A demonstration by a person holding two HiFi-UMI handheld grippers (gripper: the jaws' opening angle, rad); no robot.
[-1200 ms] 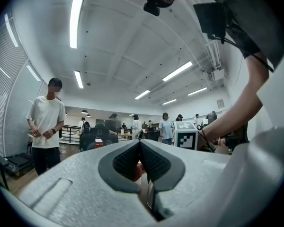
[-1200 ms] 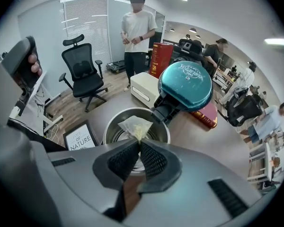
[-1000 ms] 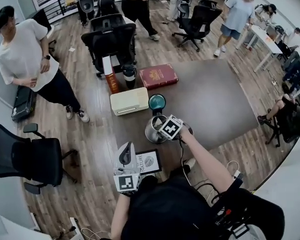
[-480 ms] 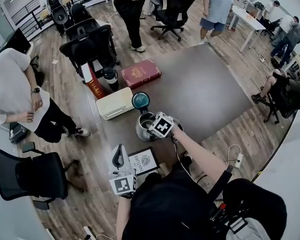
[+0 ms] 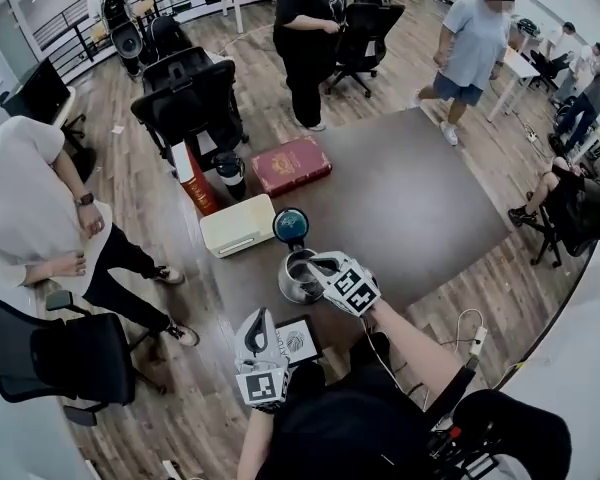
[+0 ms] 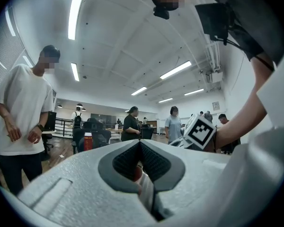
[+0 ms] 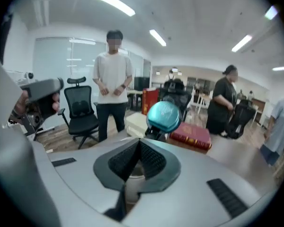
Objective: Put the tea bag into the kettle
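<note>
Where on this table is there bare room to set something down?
The broad right half of the table is bare, bordered by the red book and the kettle on its left. The left side is crowded: cream box, black tumbler, orange carton, and the framed card at the near edge.

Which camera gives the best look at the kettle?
The head view: the kettle shows body and raised lid together. The right gripper view shows mainly the teal lid; the left gripper view shows none of it.
</note>
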